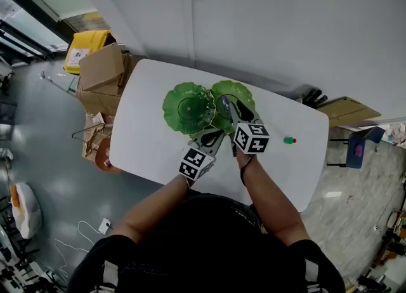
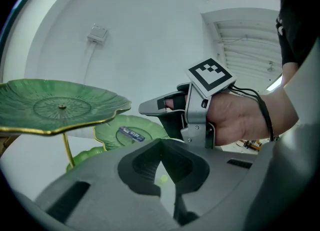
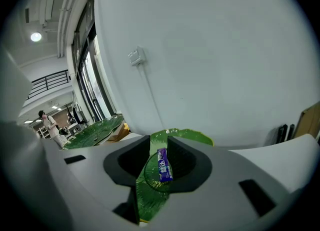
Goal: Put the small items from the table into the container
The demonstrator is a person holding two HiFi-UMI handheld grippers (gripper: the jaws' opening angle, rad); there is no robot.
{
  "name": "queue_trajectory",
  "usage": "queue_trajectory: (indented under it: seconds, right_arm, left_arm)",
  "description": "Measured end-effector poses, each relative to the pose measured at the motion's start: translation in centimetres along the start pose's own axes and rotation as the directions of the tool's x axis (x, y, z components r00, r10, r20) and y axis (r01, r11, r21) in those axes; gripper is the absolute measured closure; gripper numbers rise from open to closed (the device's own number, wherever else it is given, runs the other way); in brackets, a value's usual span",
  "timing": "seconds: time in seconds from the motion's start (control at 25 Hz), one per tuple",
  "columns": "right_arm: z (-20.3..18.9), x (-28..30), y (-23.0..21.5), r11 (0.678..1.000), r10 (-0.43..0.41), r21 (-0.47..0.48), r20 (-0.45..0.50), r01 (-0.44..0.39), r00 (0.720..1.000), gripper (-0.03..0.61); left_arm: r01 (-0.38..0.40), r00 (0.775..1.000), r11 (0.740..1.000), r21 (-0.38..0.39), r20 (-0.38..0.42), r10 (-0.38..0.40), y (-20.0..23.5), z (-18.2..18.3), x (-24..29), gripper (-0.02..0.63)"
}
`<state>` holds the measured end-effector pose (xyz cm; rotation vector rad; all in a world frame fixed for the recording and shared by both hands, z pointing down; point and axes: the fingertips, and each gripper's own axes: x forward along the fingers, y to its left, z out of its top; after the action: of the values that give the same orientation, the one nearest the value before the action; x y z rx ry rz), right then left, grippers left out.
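Right gripper: fingers were opening around a purple packet that lay on the lower leaf dish. Left gripper, at its 8 o'clock: fingers narrow, tips together, empty.

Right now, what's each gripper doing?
Left gripper: closed, empty.
Right gripper: jaws opening, holding nothing; purple packet lies between them on the lower leaf plate.
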<state>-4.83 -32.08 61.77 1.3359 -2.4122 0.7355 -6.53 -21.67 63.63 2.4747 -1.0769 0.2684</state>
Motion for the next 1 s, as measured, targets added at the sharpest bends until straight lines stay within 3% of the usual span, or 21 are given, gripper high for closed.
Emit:
queue_trajectory:
  seconds: [0.4, 0.8, 1.0]
  right_arm:
    - [0.0, -4.0, 0.6, 0.999, 0.011, -0.048, 0.029, -0.01, 1.0, 0.482]
    - [-1.3, -11.2, 3.1, 0.978, 0.131, -0.171, 0.055, -0.12, 0.99, 0.557]
    - [-2.2, -15.8, 4.2, 0.962, 0.177, -0.226, 0.084, -0.154, 0.981, 0.561]
  left_arm:
    - [-0.035, 0.998, 0.999, 0.019, 0.048, 0.034, -2.1, 2.0, -0.8, 0.606]
    - [-0.116, 0.982, 0.993, 0.018, 0.155, 0.112, -5.9, 4.7, -2.9, 0.606]
    - [-0.153, 0.968, 0.988, 0.006, 0.204, 0.148, -7.8, 5.6, -3.7, 0.606]
